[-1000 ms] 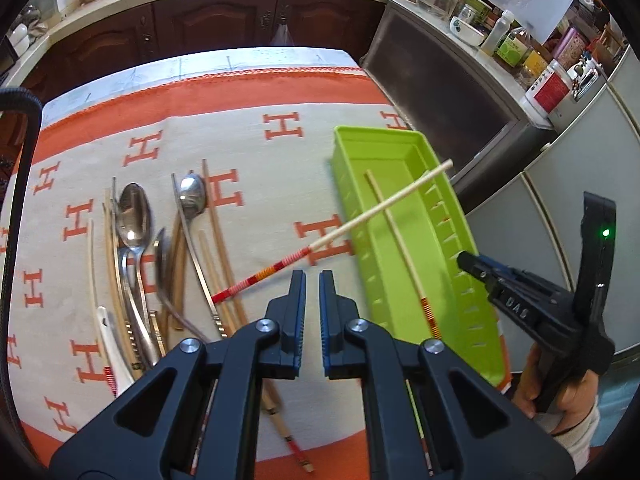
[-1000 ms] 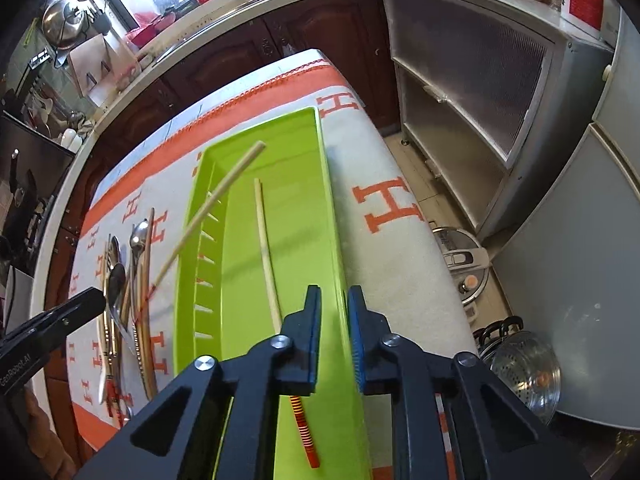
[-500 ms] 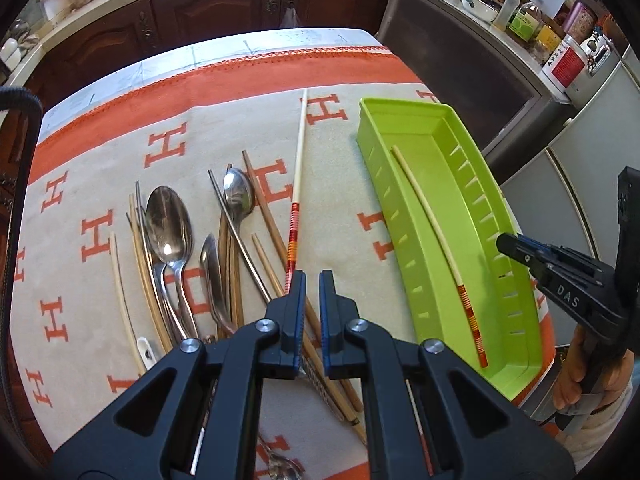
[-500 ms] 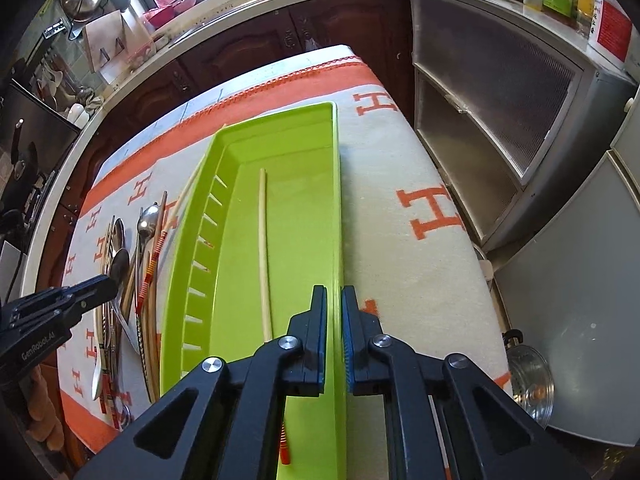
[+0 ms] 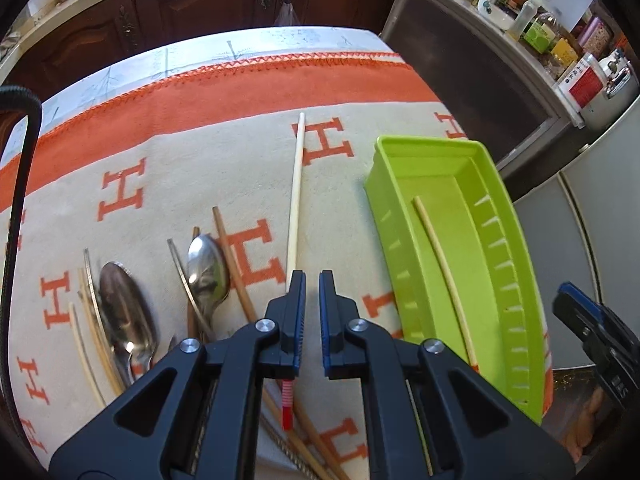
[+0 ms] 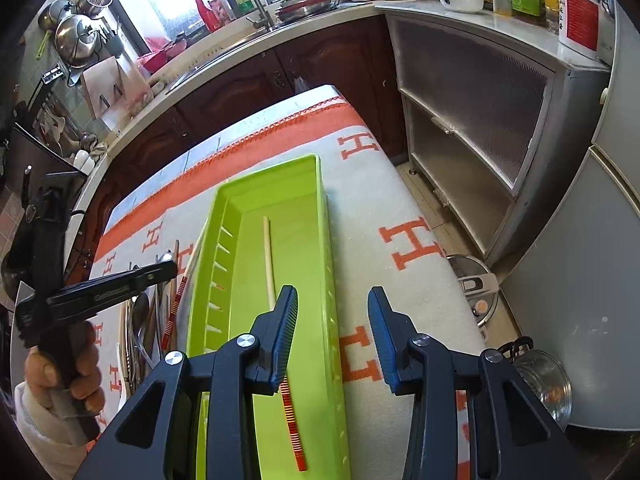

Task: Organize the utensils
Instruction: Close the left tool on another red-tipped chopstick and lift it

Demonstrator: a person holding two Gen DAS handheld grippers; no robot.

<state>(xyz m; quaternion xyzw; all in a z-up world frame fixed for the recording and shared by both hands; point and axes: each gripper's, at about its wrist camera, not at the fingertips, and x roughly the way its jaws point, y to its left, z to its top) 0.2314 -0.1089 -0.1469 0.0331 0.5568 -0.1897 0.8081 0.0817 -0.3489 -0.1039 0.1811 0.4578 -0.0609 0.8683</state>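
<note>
A lime green tray lies on the right of the cloth and holds one pale chopstick with a red striped end. A second such chopstick lies on the cloth left of the tray, its striped end under my left gripper. The left jaws stand almost closed with a narrow gap and nothing between them. Spoons and wooden chopsticks lie in a pile at the left. My right gripper is open above the tray's near end.
The cream and orange cloth covers the table. The table's right edge drops to the floor, where a pot and a cooker lid sit. Cabinets and a cluttered counter stand behind.
The chopstick that lay across the tray's left rim now lies flat on the cloth, pointing away. My left gripper moved over its striped end. My right gripper has opened wide.
</note>
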